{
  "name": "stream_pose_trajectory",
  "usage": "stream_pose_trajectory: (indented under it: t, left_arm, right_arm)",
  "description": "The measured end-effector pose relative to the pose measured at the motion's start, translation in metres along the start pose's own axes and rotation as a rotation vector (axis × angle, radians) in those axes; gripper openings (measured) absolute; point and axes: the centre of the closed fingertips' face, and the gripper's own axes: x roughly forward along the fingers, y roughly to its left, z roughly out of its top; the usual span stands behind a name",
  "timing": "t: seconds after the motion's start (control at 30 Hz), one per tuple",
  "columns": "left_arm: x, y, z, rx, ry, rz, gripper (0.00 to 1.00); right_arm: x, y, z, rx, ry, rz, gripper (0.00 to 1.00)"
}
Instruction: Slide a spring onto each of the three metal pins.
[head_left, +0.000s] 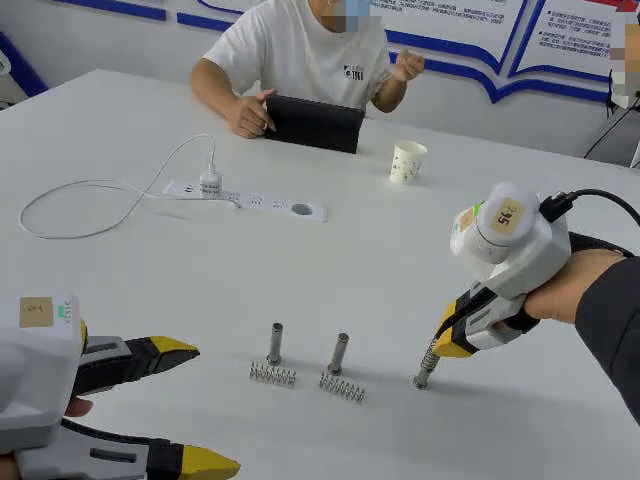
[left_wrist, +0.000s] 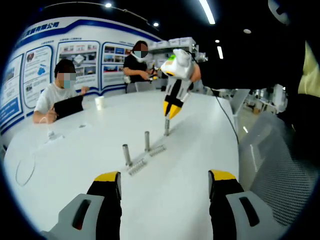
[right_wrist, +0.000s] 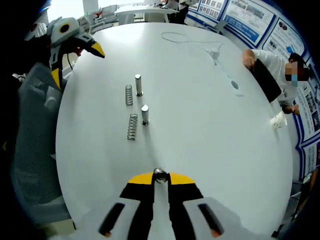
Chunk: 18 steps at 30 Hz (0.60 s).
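Note:
Three metal pins stand in a row on the white table (head_left: 150, 270). The left pin (head_left: 275, 343) and the middle pin (head_left: 340, 353) are bare, and a loose spring (head_left: 272, 374) (head_left: 342, 387) lies flat in front of each. My right gripper (head_left: 440, 350) is shut on a spring (head_left: 430, 358) that sits over the right pin (head_left: 423, 378); its yellow tips (right_wrist: 160, 179) close around the pin top (right_wrist: 160, 174). My left gripper (head_left: 215, 408) stands open and holds nothing at the near left, with both jaws apart (left_wrist: 165, 175) and aimed toward the pins (left_wrist: 147, 141).
A white power strip (head_left: 250, 198) with a looping cable (head_left: 80, 185) lies mid-table. A paper cup (head_left: 407, 161) stands behind it. A person (head_left: 300, 50) sits at the far edge with a dark tablet (head_left: 313, 123). Bare table surrounds the pins.

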Motion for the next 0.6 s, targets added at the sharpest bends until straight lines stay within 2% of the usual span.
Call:
stream_pose_trajectory:
  t: [0.6]
  left_arm:
    - [0.0, 0.0, -0.001, -0.002, 0.002, 0.001, 0.72]
  right_arm:
    - [0.019, 0.0, -0.011, 0.029, 0.025, -0.011, 0.11]
